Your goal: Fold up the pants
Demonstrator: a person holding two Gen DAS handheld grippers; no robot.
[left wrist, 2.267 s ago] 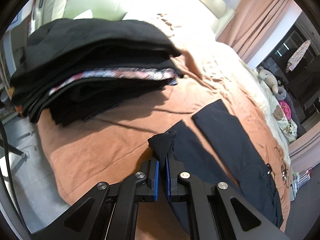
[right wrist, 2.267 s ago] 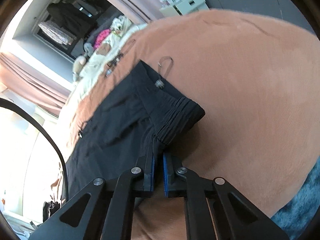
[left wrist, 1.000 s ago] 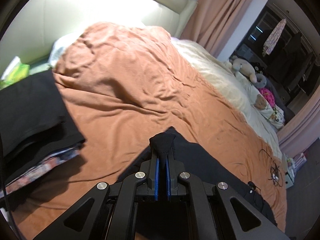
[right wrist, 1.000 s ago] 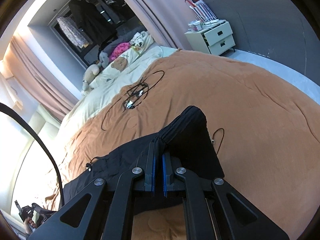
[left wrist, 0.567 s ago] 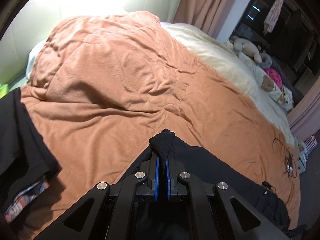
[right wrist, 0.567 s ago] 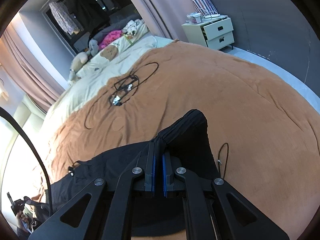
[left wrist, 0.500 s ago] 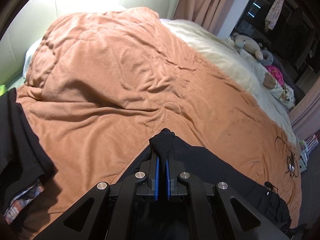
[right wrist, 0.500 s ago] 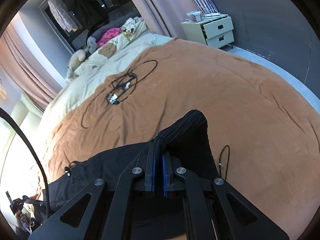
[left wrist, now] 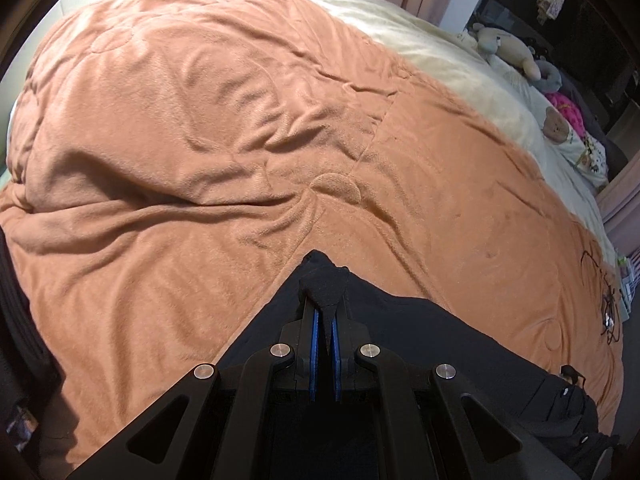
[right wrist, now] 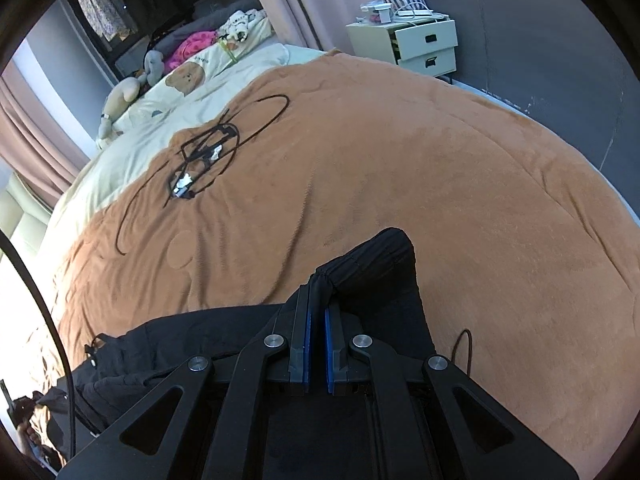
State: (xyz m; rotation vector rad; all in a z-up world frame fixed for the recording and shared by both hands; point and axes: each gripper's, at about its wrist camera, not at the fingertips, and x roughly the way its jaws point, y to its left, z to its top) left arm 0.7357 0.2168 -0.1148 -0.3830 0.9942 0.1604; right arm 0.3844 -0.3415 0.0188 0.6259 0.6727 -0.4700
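Note:
Black pants (left wrist: 420,332) hang between my two grippers above an orange blanket (left wrist: 200,160). My left gripper (left wrist: 325,312) is shut on a leg cuff, a tuft of black cloth sticking out past the blue pads. My right gripper (right wrist: 317,300) is shut on the ribbed elastic waistband (right wrist: 376,264). In the right wrist view the pants (right wrist: 180,344) stretch off to the lower left. A drawstring (right wrist: 464,344) dangles at the right.
A tangle of black cables (right wrist: 204,156) lies on the orange blanket (right wrist: 400,160). Plush toys (left wrist: 508,48) sit on the cream bedding (left wrist: 440,52). A stack of dark clothes (left wrist: 16,320) is at the left edge. A white nightstand (right wrist: 416,44) stands by the grey wall.
Both grippers lifted the pants off the blanket and carried them further over the bed. The stack of dark clothes slid out to the left edge of the left wrist view.

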